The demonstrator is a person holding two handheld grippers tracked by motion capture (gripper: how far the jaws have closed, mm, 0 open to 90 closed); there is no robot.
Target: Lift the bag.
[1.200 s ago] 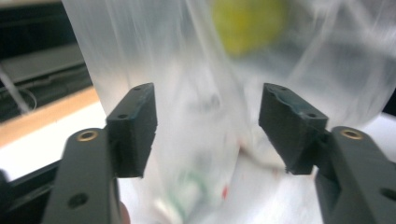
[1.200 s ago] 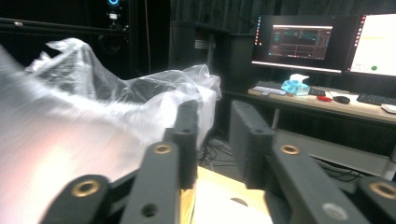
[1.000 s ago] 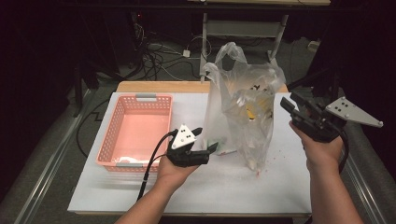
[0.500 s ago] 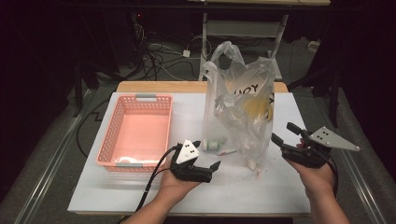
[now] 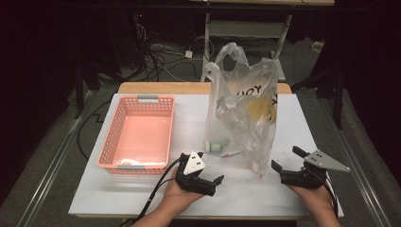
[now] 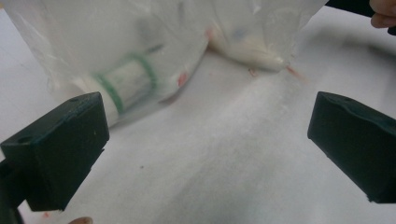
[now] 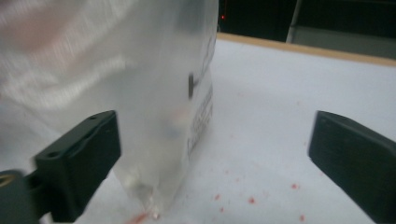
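Observation:
A translucent plastic bag stands upright on the white table, with a yellowish item and a green-banded white tube inside. My left gripper rests low, near the front edge and left of the bag's foot. Its jaws have just been opening and stand wide with nothing between them. My right gripper sits right of the bag and apart from it. Its jaws have also just been opening and stand wide. The bag's lower corner lies ahead of them, ungripped.
A pink plastic basket sits on the table's left half. Small red specks dot the table by the bag's foot. A wooden edge runs along the far side, with cables and a frame on the floor beyond.
Both hands have sunk toward the table's near edge, the right one from beside the bag's upper part. Both pairs of jaws have spread wider. The bag stands by itself.

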